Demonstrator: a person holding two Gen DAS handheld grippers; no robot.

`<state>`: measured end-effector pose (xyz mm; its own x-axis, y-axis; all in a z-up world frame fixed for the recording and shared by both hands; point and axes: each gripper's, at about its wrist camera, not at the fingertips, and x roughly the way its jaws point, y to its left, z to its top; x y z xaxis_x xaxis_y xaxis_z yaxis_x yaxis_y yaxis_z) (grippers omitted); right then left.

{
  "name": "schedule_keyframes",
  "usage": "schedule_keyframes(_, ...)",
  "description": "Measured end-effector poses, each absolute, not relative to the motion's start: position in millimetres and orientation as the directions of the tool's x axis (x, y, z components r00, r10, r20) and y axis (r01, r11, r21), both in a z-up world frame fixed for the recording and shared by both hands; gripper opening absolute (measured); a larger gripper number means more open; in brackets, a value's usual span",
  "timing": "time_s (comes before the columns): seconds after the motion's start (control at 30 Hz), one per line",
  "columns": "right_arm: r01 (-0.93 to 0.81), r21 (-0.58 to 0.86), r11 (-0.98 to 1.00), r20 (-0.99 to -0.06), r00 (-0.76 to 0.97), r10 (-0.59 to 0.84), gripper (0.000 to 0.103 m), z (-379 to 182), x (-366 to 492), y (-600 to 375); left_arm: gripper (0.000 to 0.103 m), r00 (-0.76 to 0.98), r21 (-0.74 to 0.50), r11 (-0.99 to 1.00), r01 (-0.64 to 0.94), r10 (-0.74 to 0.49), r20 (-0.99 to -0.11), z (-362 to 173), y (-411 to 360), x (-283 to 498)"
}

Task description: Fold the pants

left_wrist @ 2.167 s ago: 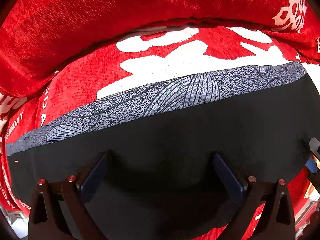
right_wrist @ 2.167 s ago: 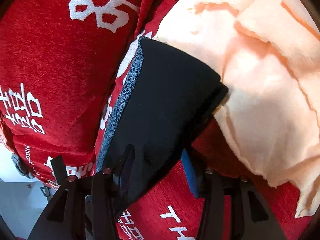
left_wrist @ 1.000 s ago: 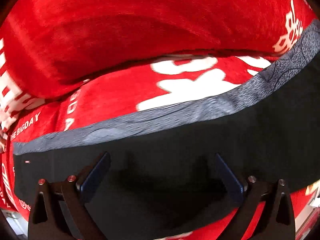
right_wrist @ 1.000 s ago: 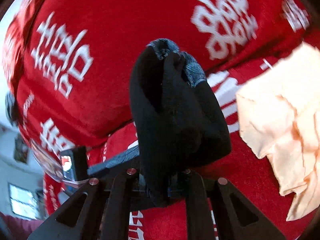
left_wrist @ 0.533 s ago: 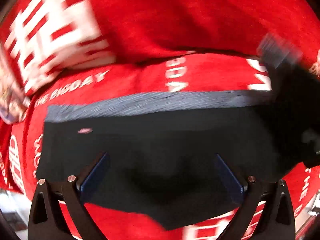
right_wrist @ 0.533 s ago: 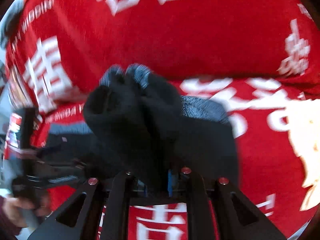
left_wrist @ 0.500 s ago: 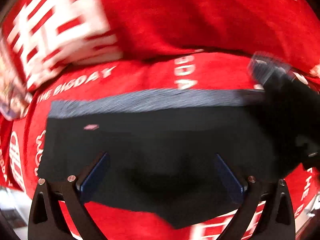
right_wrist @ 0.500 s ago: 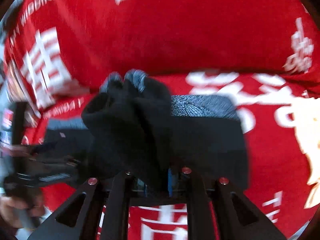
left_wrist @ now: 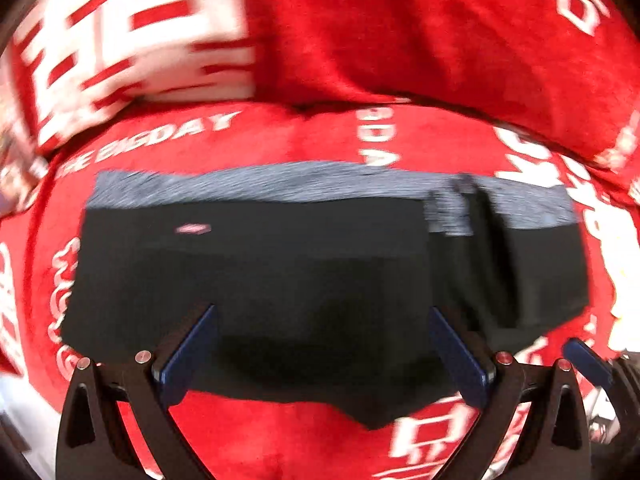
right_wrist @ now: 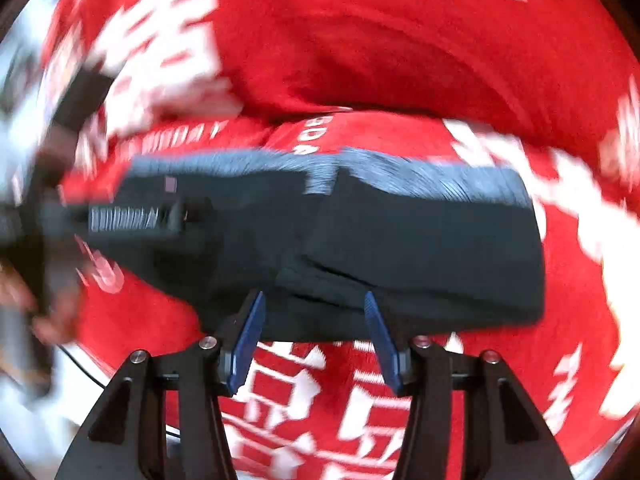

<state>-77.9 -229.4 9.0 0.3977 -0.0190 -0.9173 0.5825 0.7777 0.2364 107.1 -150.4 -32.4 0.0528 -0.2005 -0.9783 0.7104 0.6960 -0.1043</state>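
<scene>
The black pants with a grey patterned waistband lie flat on the red sofa seat. Their right end is folded over on top. My left gripper is open, its blue pads over the pants' near edge. In the right wrist view the pants lie folded, the top layer to the right. My right gripper is open and empty at the near edge of the fold. Both views are motion-blurred.
The red sofa back cushion with white lettering rises behind the pants. The left gripper's body and the hand holding it show blurred at the left of the right wrist view. My right gripper's blue pad shows at the lower right of the left wrist view.
My right gripper carried the pants' right end over to the left, laid it on the rest and opened. My left gripper stayed open and drew back a little; the views shifted left.
</scene>
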Motion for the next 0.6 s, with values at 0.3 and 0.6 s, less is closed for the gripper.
schedule_keyframes(0.3, 0.738, 0.667, 0.105, -0.741, 0.641, 0.201, 0.053, -56.4, -165.9, -342.6, 0.084, -0.121, -0.263, 0.563, 0.783, -0.276, -0.953, -39.1, -218.5, 58.0)
schedule_keyframes(0.6, 0.713, 0.691, -0.118, -0.686, 0.699, 0.202, 0.006, -95.5, -183.8, -348.5, 0.045, -0.232, -0.319, 0.563, 0.762, -0.223, -0.947, -75.8, -240.4, 45.1)
